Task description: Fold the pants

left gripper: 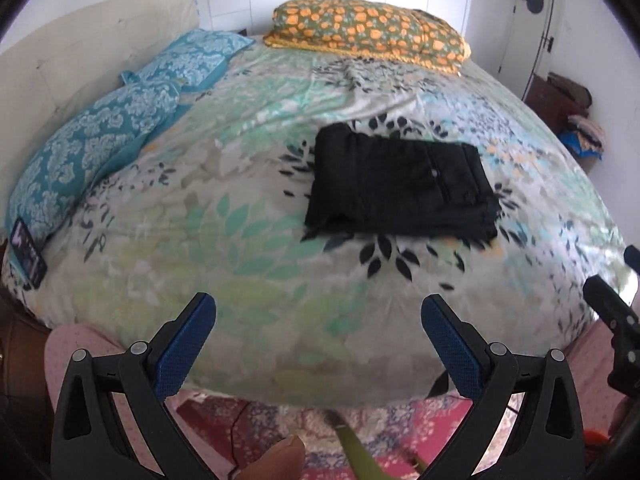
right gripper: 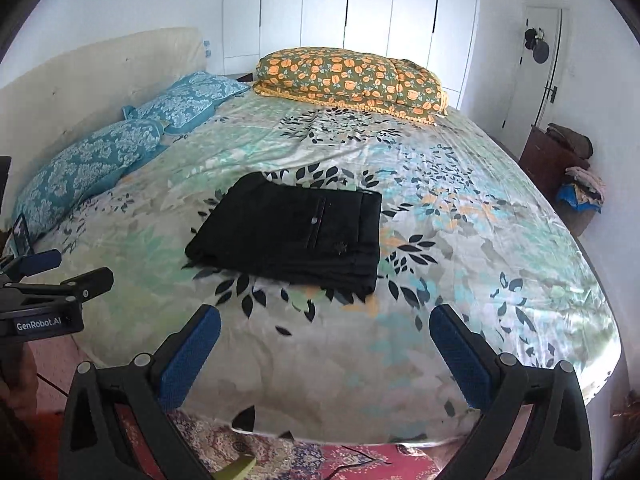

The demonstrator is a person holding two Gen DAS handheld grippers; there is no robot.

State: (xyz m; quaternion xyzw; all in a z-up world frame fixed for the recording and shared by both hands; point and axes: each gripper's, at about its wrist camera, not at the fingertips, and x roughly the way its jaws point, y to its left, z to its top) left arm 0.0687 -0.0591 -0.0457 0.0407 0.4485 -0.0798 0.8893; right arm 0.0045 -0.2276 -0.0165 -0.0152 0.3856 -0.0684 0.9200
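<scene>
Black pants (left gripper: pixel 400 184) lie folded into a compact rectangle at centre frame on the bed (left gripper: pixel 248 208), so folding looks finished, both grippers (left gripper: pixel 319 322) (right gripper: pixel 325 334) spread wide, empty, below.

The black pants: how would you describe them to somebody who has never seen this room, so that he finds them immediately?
Look at the large bed with the leaf-patterned cover. Near its middle, closer than the orange-flowered folded quilt, lies a flat dark rectangle: the black pants, folded. It is the only plain black item on the bed.
</scene>
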